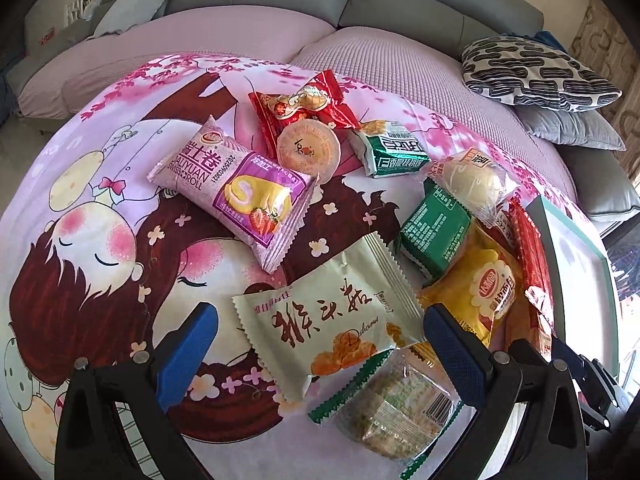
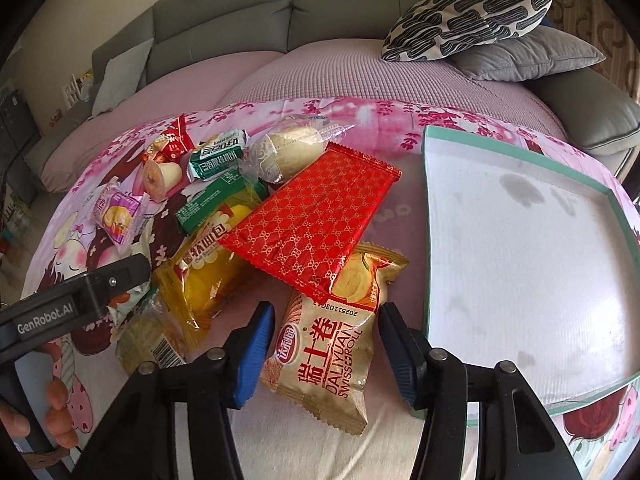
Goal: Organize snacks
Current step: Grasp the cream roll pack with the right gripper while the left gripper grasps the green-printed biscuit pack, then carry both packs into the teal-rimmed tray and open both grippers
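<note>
The right tool (image 2: 326, 344) stands released around a beige Swiss roll packet (image 2: 324, 364), pads not touching it. The left tool (image 1: 320, 340) is released over a pale green snack packet (image 1: 324, 320).

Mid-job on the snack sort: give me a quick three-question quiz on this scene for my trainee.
1. True or false: the teal-rimmed tray already holds snacks.
2. Which pack lies between the right gripper's fingers? A purple Swiss roll; B beige Swiss roll; C green biscuit pack.
3. What colour is the flat pack overlapping the beige roll's far end?
Key: 1 false; 2 B; 3 red.
</note>
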Tool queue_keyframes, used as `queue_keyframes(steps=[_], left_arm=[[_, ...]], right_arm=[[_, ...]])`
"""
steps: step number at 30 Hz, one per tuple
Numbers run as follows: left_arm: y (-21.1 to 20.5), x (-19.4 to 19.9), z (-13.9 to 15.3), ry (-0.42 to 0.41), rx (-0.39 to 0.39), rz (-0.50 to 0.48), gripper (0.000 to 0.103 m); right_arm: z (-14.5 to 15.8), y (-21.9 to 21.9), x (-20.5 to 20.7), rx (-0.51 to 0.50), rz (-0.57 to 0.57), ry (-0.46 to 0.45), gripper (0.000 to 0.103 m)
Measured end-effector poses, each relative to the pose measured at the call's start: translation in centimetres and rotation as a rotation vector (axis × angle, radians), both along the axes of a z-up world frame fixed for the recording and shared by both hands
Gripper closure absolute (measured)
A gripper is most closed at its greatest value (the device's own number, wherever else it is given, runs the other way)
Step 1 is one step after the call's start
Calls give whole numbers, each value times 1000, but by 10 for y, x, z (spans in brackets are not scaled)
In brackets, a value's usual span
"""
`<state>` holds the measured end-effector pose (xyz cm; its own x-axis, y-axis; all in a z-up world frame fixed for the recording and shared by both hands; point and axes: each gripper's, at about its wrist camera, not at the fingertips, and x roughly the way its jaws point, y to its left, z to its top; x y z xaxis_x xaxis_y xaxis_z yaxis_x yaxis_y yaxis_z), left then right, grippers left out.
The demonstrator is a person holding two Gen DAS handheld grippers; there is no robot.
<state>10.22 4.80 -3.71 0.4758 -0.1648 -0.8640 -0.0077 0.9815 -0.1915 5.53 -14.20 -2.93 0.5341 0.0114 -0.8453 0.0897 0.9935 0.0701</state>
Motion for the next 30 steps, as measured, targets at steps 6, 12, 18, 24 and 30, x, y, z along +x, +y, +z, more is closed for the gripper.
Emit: queue_keyframes(steps=[6, 12, 18, 24, 30], left_arm=[[0, 1, -6, 11, -8, 12, 6], [0, 0, -8, 20, 52, 39, 32], [-2, -3, -6, 8, 64, 30, 40], [-2, -9, -1, -8, 67, 29, 43], [0, -19, 19, -51, 62, 36, 43]], right_arm=[[-3, 1, 0, -15, -2, 13, 54], [-5, -1, 0, -22, -8, 25, 63], [-4, -2, -1, -11, -8, 19, 65], [2, -5, -3, 2, -18, 7, 66], [19, -8, -12, 28, -20, -46, 66]])
